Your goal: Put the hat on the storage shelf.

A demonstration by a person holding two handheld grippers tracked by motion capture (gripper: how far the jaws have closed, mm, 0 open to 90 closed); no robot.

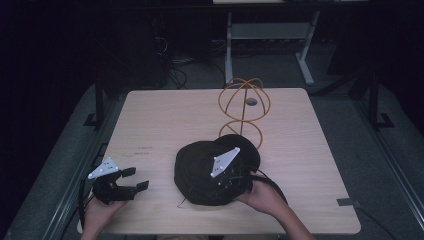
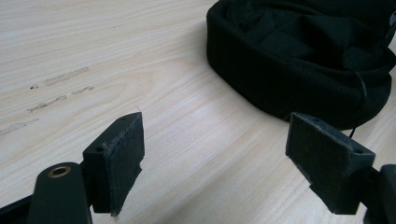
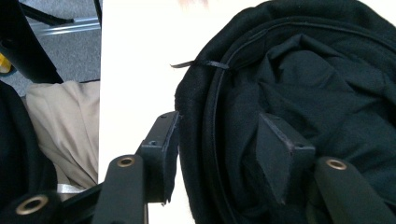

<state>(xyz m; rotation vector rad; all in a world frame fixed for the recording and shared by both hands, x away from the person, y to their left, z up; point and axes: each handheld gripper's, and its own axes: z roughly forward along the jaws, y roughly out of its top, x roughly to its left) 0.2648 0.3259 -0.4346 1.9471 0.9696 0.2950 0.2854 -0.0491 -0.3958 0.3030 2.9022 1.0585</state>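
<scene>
Right claw is biting the rim of the black hat, left claw is just chilling.

From the high view, the black hat [image 1: 207, 172] is sitting on the near middle of the table [image 1: 165, 115], my right claw [image 1: 231, 181] is over its near edge, and my left claw [image 1: 131, 179] is spread wide, well apart from it. Left gripper view: jaws are gaping over bare wood, hat [image 2: 299, 60] ahead. Right gripper view: my right claw [image 3: 217, 144] is straddling the hat's rim [image 3: 205, 140], one jaw outside, one inside, pads touching the fabric.
</scene>
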